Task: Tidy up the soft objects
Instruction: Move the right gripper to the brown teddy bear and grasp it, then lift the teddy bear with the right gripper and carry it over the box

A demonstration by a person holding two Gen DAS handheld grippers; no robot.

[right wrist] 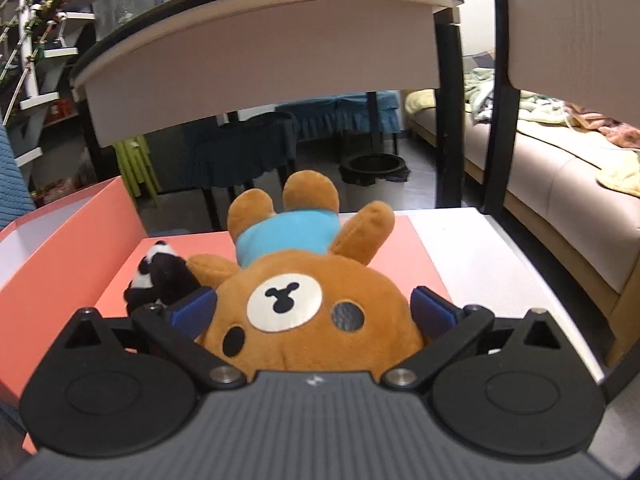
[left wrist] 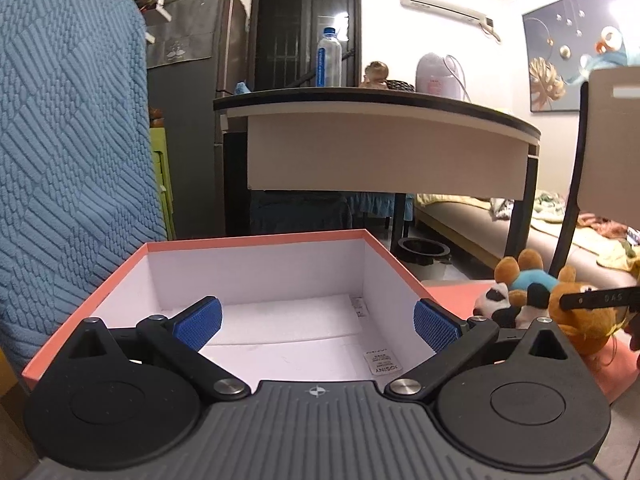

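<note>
My left gripper [left wrist: 316, 316] is open and hovers over an empty box [left wrist: 256, 242] with a salmon-pink outside and white inside. Nothing lies between its blue pads. A brown plush bear [right wrist: 304, 320] in a light blue shirt lies on its back on the pink lid [right wrist: 408, 248], head toward the camera. My right gripper [right wrist: 314, 304] is open wide with the bear's head between its fingers. A small black-and-white panda plush [right wrist: 160, 276] lies by the bear's left side. In the left wrist view the bear [left wrist: 576, 316] and panda [left wrist: 496, 304] sit right of the box.
A table [left wrist: 384, 140] with a dark rim stands just beyond the box. A chair back [right wrist: 572, 24] rises at the right and a sofa [right wrist: 568, 184] with loose cloths lies behind it. Blue textured fabric [left wrist: 68, 128] fills the left. A black bin [right wrist: 374, 166] stands on the floor.
</note>
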